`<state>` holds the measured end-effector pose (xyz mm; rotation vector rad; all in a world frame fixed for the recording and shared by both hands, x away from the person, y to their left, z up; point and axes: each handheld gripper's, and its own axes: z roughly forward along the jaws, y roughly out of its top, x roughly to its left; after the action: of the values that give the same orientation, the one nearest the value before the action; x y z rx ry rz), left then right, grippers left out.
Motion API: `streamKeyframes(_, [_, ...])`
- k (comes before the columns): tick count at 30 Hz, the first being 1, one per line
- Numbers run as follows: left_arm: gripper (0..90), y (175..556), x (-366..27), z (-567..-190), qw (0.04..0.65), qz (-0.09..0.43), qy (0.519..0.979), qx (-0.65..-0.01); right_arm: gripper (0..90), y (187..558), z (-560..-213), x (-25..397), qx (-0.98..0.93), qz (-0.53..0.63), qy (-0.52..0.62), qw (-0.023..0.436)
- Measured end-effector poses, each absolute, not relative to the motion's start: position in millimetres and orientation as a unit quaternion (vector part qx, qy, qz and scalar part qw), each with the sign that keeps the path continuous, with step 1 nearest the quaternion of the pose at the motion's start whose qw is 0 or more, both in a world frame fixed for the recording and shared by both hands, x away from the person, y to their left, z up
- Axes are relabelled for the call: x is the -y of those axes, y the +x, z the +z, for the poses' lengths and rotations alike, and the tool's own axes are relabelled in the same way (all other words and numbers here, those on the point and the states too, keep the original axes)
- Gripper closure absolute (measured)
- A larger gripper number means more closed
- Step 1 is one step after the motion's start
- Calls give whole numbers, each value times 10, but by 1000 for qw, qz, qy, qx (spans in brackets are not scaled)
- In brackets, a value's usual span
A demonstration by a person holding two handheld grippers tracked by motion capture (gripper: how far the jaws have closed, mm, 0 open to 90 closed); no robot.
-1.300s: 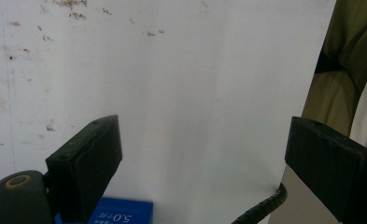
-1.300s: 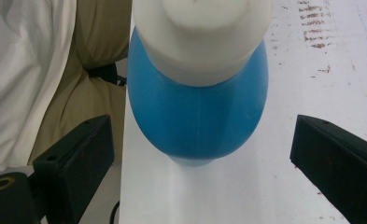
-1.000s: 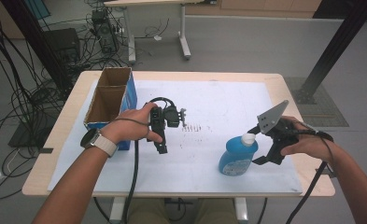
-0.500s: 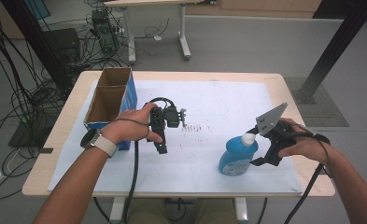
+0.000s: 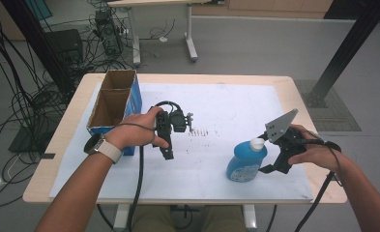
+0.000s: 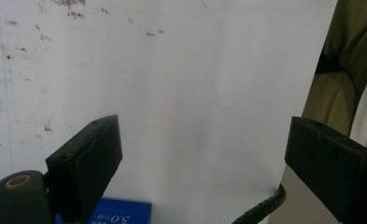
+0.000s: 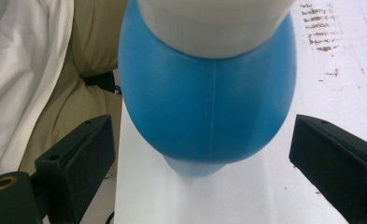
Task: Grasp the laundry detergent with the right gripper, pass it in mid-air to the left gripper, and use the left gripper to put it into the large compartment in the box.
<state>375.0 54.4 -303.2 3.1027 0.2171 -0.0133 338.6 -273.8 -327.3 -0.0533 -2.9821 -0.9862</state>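
Bottle first: rounded blue plastic bottle with white cap, upright near the front right of the white-covered surface, straight ahead of the right tool and between its wide-open, empty jaws (not yet touching). Left tool open, empty, well apart. Nudged slightly closer than a second ago.

In the right gripper view the bottle is cut off at the top edge, so its cap is only partly seen, and its base is hidden beneath its own bulge. In the high view the right gripper has its jaw tips behind the bottle. The left gripper is half covered by the hand. The box interior is shadowed, possibly empty.
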Motion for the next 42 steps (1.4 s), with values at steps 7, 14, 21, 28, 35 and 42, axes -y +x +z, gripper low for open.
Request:
streamKeyframes(7, [114, 3751, -542, -3037, 17, -5, 997, -71, 71, 3389, -3276, 2741, 949, -316, -20, 0])
streamKeyframes(14, [114, 3751, -554, -3031, 16, -4, 997, -71, 71, 3396, -3278, 2739, 949, -315, -22, -1])
streamKeyframes(21, [114, 3750, -564, -3025, 17, -4, 997, -73, 71, 3390, -3282, 2732, 948, -317, -22, 0])
streamKeyframes(28, [114, 3751, -574, -3022, 17, -4, 997, -74, 71, 3389, -3277, 2730, 949, -316, -21, 1])
streamKeyframes(35, [114, 3753, -577, -3021, 18, -4, 997, -73, 65, 3395, -3274, 2734, 948, -316, -28, 4])
streamKeyframes(42, [114, 3753, -582, -3020, 17, -5, 997, -74, 65, 3400, -3266, 2732, 948, -317, -29, 2])
